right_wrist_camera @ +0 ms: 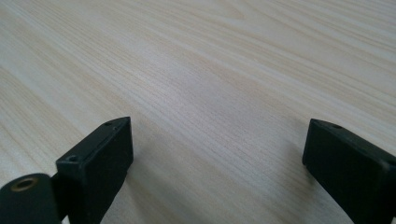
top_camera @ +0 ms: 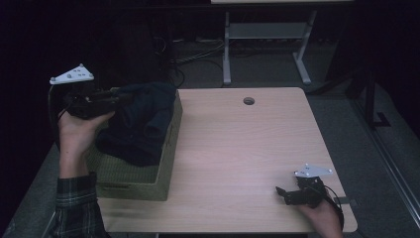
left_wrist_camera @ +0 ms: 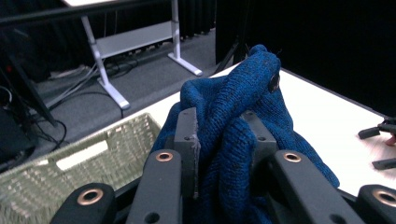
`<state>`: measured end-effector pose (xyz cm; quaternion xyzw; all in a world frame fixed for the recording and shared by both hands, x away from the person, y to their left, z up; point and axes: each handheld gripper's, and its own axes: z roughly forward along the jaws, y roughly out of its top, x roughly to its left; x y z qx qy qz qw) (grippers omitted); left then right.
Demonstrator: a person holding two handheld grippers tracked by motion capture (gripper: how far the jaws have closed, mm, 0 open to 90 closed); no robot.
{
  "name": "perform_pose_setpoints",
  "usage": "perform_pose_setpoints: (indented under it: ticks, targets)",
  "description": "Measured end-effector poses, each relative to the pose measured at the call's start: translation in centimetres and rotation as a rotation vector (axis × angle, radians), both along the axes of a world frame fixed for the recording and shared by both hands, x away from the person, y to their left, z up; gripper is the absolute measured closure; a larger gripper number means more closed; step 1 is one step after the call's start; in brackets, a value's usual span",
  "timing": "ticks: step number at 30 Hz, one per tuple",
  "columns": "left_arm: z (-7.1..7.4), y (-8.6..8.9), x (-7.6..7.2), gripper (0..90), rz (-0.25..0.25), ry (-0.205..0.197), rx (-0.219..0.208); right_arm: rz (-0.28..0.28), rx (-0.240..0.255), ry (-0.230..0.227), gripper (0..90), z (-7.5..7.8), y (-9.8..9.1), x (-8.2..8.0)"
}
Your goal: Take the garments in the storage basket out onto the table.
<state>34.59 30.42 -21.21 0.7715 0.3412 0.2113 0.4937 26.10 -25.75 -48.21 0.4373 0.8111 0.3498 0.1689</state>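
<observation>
L gripper (top_camera: 116,97) was clamped on a bunched fold of the blue knit (left_wrist_camera: 243,121), pads biting wool on both sides in the L gripper view. Knit (top_camera: 141,121) hung from the jaws, most of it draped in and over the basket (top_camera: 148,186) at the table's (top_camera: 247,148) left edge. R gripper (top_camera: 285,194) sat low at the near right corner, jaws wide apart over bare tabletop (right_wrist_camera: 196,84), nothing between them.

Judged step: lifting the knit out of the basket.

How to do it well, imo:
- Lift straight up till the hem clears the rim, then swing over the table. Dragging sideways early could snag the weave or tip the basket.
- Grip looked like a pinch on a few layers only. Wool stretches and slips, so go slow, no jerks.
- Bring R gripper in for a second hold once cloth hangs free; helps to spread it flat.

Hard to make out:
- High view was dark; knit read nearly black, edges lost against the basket interior.
- Couldn't tell garment type, or if anything else lay under it.
- Basket's far wall hidden by the cloth; near part cut off by the L jaws in the L gripper view.
- L pads mostly buried in wool, so bite depth unclear.
</observation>
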Motion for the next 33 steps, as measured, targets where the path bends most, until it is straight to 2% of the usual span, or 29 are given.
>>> perform_pose_setpoints:
  ticks: [19,26,33]
  targets:
    - [5.1,-2.1,-0.6,72.3,-0.049,-0.094,-0.017,0.001,-0.001,0.001,8.2,0.0,0.0,0.0]
    - [6.0,-3.0,-0.7,72.3,-0.074,-0.112,-0.031,0.001,-0.002,0.000,8.3,0.0,0.0,0.1]
    - [6.6,-4.7,-0.6,72.4,-0.103,-0.122,-0.026,0.000,-0.001,0.001,8.3,0.0,0.0,0.1]
